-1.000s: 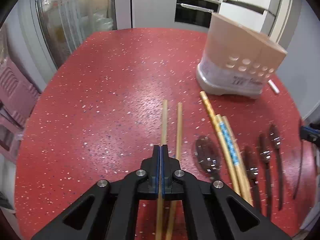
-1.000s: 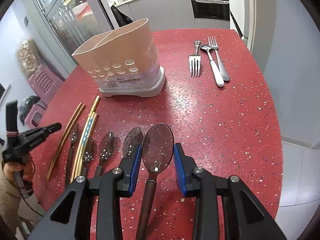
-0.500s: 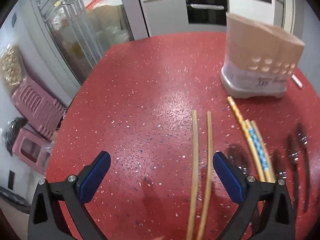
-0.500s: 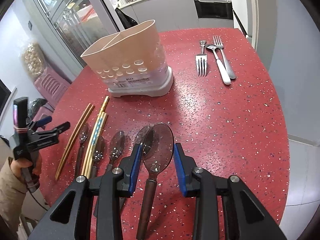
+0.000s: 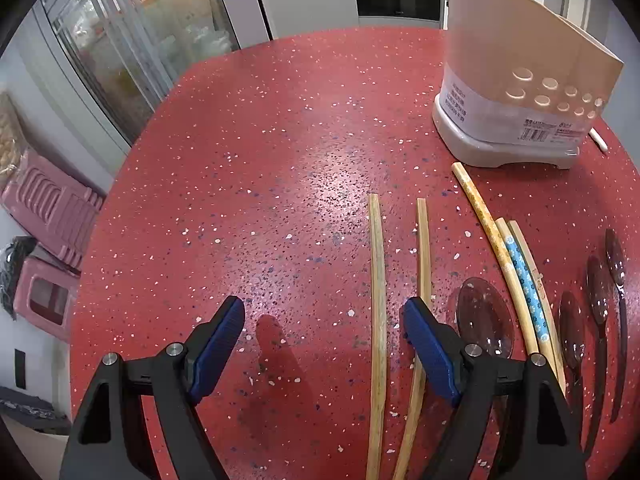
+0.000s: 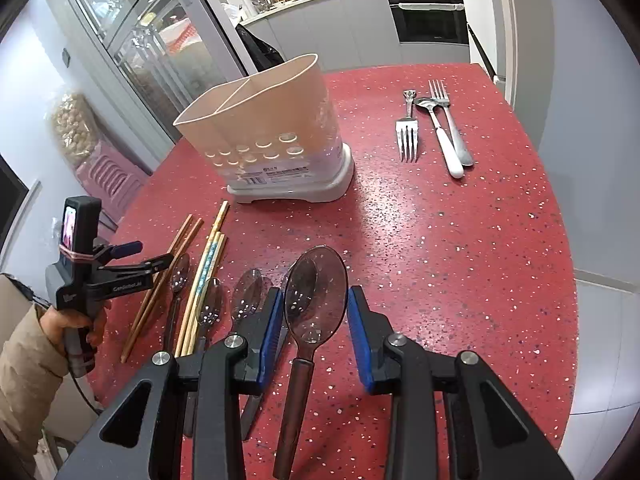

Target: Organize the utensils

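Note:
A beige utensil holder [image 5: 524, 92] [image 6: 264, 136] stands on the red speckled table [image 5: 280, 168]. Two plain wooden chopsticks [image 5: 378, 320] lie in front of my left gripper [image 5: 324, 334], which is open and empty above them; one chopstick lies between its fingers. Patterned chopsticks [image 5: 516, 276] and several dark spoons [image 5: 484, 320] lie to the right. My right gripper [image 6: 314, 320] holds a large dark translucent spoon [image 6: 316, 292] by its handle, raised over the table, with blue pads [image 6: 270, 332] either side of the bowl. The left gripper also shows in the right wrist view [image 6: 132, 264].
Two forks [image 6: 408, 132] and a white-handled spoon [image 6: 444, 140] lie at the far right of the table. Pink stools [image 5: 48, 216] stand on the floor to the left. Glass cabinet doors and kitchen counters lie beyond the table.
My left gripper has opened, let go of the plain chopstick and pulled back and up. My right gripper has lifted the large spoon slightly higher.

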Action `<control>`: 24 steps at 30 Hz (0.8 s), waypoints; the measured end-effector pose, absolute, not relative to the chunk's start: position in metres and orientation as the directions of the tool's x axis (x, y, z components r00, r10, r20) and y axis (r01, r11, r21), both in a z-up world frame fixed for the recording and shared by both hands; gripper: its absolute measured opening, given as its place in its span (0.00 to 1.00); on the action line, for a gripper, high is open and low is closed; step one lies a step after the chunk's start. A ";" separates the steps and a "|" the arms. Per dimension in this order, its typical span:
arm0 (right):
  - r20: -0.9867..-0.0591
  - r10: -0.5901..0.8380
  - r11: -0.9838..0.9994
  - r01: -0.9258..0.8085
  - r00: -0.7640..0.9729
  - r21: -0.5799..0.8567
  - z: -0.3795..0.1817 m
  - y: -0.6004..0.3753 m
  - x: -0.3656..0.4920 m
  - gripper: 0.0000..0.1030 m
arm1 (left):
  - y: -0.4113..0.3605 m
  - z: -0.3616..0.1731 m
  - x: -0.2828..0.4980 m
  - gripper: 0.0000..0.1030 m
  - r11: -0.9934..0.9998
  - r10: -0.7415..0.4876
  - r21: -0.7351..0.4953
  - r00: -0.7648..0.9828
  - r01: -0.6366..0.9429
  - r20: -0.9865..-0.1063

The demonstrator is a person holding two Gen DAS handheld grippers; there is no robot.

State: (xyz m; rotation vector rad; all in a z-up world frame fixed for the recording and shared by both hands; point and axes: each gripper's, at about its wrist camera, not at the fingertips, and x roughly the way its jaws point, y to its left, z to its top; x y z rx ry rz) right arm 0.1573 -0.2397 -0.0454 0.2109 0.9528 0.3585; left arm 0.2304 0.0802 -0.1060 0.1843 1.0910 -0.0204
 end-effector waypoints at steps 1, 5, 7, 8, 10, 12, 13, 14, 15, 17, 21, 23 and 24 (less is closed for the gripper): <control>-0.754 0.391 0.920 -0.207 0.528 0.332 -0.044 -0.239 0.157 0.34 | 0.081 -0.105 0.232 0.97 0.985 0.069 0.132 0.459 0.107 -0.886; -0.747 0.396 0.918 -0.210 0.534 0.336 -0.041 -0.241 0.156 0.34 | 0.078 -0.105 0.241 0.68 0.987 -0.037 0.033 0.414 0.160 -0.910; -0.744 0.395 0.918 -0.212 0.538 0.335 -0.038 -0.241 0.156 0.34 | 0.070 -0.104 0.243 0.29 0.976 -0.086 0.001 0.389 0.217 -0.917; -0.743 0.396 0.918 -0.213 0.540 0.335 -0.036 -0.241 0.156 0.34 | 0.065 -0.104 0.244 0.29 0.973 -0.069 0.024 0.389 0.229 -0.919; -0.739 0.397 0.918 -0.217 0.545 0.333 -0.032 -0.241 0.156 0.34 | 0.061 -0.104 0.245 0.29 0.971 -0.075 0.023 0.396 0.237 -0.915; -0.733 0.398 0.917 -0.223 0.552 0.330 -0.028 -0.242 0.155 0.34 | 0.061 -0.100 0.243 0.29 0.977 -0.108 -0.016 0.427 0.212 -0.898; -0.730 0.398 0.917 -0.225 0.555 0.329 -0.025 -0.242 0.154 0.34 | 0.064 -0.095 0.239 0.29 0.980 -0.118 -0.030 0.446 0.198 -0.887; -0.727 0.398 0.917 -0.227 0.559 0.328 -0.023 -0.243 0.154 0.34 | 0.067 -0.091 0.236 0.29 0.982 -0.126 -0.043 0.465 0.184 -0.876; -0.724 0.398 0.917 -0.229 0.563 0.326 -0.020 -0.243 0.154 0.34 | 0.069 -0.086 0.233 0.29 0.984 -0.134 -0.058 0.492 0.166 -0.860; -0.717 0.400 0.916 -0.233 0.571 0.326 -0.015 -0.243 0.155 0.34 | 0.071 -0.076 0.225 0.29 0.985 -0.156 -0.091 0.533 0.145 -0.831; -0.696 0.405 0.914 -0.244 0.593 0.325 -0.002 -0.243 0.156 0.34 | 0.075 -0.050 0.202 0.29 0.984 -0.178 -0.143 0.624 0.106 -0.761; -0.683 0.409 0.912 -0.251 0.605 0.325 0.004 -0.242 0.157 0.34 | 0.077 -0.035 0.195 0.29 0.981 -0.189 -0.168 0.661 0.096 -0.727; -0.676 0.412 0.911 -0.255 0.612 0.324 0.009 -0.241 0.158 0.34 | 0.077 -0.025 0.193 0.29 0.979 -0.194 -0.183 0.683 0.090 -0.704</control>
